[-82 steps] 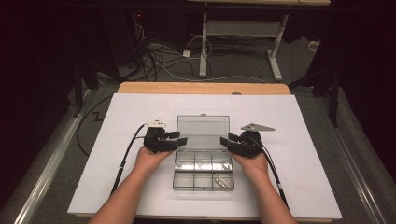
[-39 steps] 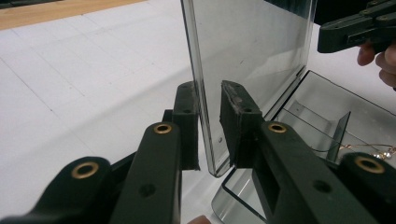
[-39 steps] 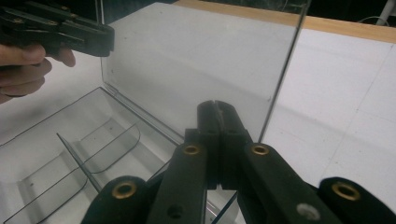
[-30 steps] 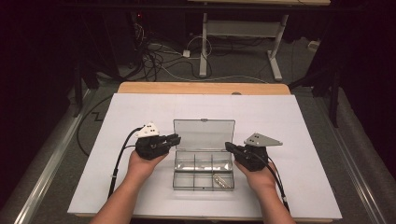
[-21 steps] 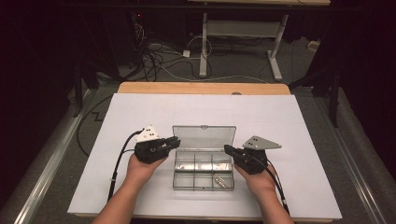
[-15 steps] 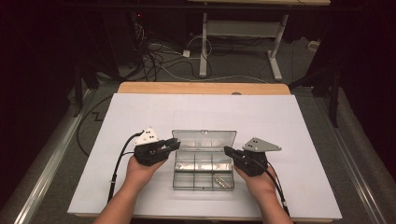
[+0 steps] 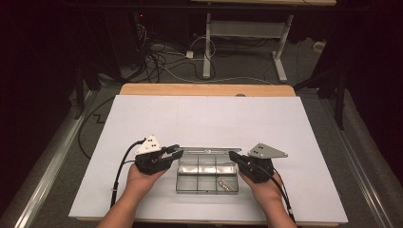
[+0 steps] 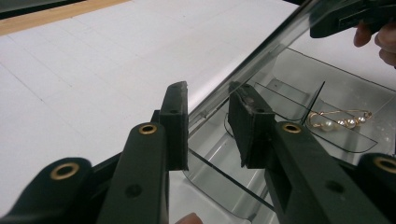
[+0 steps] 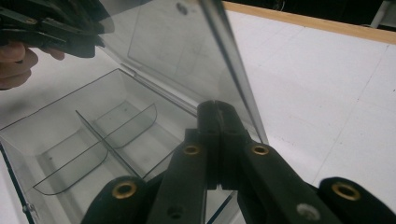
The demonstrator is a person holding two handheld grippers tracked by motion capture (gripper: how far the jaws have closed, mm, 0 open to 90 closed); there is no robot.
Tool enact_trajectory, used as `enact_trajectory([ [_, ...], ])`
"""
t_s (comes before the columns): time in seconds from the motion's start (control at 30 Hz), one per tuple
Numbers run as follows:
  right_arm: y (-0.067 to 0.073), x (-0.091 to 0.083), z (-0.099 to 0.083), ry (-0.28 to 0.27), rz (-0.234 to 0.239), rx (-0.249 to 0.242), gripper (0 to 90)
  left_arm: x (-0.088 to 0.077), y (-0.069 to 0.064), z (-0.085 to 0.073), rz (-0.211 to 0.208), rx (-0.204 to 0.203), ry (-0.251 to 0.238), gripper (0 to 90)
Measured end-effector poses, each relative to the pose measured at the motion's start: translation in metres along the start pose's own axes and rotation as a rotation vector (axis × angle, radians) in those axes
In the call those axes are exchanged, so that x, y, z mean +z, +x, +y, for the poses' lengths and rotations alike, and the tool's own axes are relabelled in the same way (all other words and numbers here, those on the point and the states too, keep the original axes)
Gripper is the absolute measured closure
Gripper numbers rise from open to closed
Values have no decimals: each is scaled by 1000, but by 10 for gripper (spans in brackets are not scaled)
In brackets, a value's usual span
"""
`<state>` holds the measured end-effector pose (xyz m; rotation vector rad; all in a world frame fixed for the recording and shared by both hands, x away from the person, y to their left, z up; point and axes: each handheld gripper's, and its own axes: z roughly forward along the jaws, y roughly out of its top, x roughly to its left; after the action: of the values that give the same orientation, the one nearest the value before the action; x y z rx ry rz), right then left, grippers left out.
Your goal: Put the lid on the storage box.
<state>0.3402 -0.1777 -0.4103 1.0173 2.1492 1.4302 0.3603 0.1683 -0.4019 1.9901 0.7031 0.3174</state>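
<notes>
A clear plastic compartment box point(image 7: 206, 191) sits on the white table near its front edge. Its hinged lid point(image 7: 209, 150) stands raised and looks nearly edge-on from above. My left gripper point(image 7: 177, 151) is at the lid's left end. Its jaws have just been opening and now stand apart, with the lid's edge point(image 8: 261, 56) running between them point(image 8: 210, 100), unpressed. My right gripper point(image 7: 233, 155) is at the lid's right end, jaws shut together point(image 9: 215, 105) just beside the lid point(image 9: 159, 42). A gold pin with pearls point(image 8: 341, 119) lies in one front compartment.
The white table top point(image 7: 209, 118) stretches bare behind and beside the box, ending in a wooden strip point(image 7: 204, 89) at the far side. Cables and desk legs stand on the dark floor beyond. Both hands rest at the box's two ends.
The lid has swung up from lying flat behind the box to nearly upright. Both hands have drawn nearer along the box's ends. The left jaws have widened.
</notes>
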Motion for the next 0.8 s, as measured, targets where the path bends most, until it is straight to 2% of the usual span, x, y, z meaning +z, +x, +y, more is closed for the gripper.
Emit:
enact_trajectory([
  [0.07,0,0,-1,-2,0,2,900,-1,-1,-1,3,-1,2,665],
  [0.27,3,-1,-4,-1,-4,-6,900,-4,-4,-8,-5,-40,-6,558],
  [0.53,6,-4,-8,1,-3,-15,900,-20,-10,-26,-13,-64,22,534],
  [0.57,7,-5,-9,2,-6,-17,900,-22,-12,-27,-23,-69,23,570],
  [0.63,8,-6,-11,-1,-4,-18,900,-24,-18,-27,-37,-64,31,743],
  [0.67,9,-7,-11,-2,-5,-23,900,-23,-22,-25,-47,-61,36,786],
  [0.8,10,-8,-14,4,-7,-29,900,-17,-32,-19,-61,-46,40,819],
])
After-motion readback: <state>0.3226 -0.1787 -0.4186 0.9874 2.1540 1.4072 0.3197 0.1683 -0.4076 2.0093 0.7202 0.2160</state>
